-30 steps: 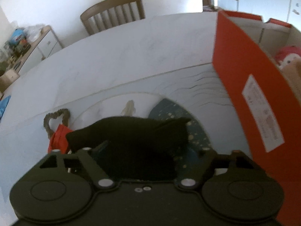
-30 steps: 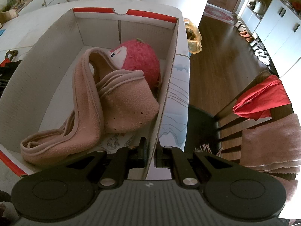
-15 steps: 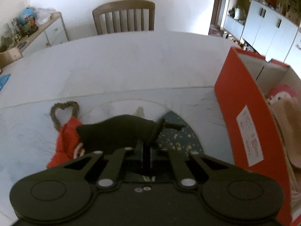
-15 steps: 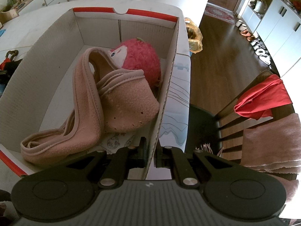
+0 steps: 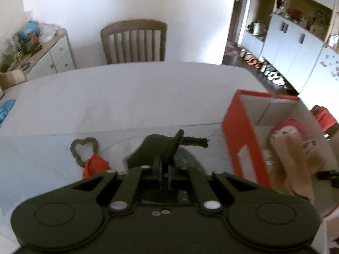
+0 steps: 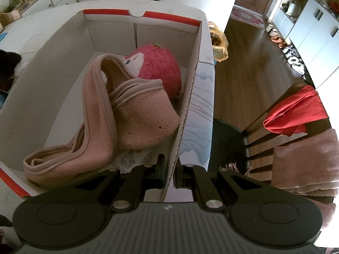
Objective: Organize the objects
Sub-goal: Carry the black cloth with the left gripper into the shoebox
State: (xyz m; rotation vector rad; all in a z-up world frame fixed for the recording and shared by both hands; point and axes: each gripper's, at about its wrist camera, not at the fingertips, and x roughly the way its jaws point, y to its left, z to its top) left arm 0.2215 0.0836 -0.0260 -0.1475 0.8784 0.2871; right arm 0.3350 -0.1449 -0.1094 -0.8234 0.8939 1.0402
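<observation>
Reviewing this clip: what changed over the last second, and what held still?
The left tool closed on the black fabric piece and lifted it off the table, so the orange cardboard box now sits lower in its view. The right tool stayed clamped on the box's side wall; the pink fleece garment and pink plush toy inside did not move.

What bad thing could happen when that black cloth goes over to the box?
The black cloth hangs loosely from the left gripper, so its dangling end may catch the red box wall. The right gripper pinches only one thin wall, so a bump might tip the box.
</observation>
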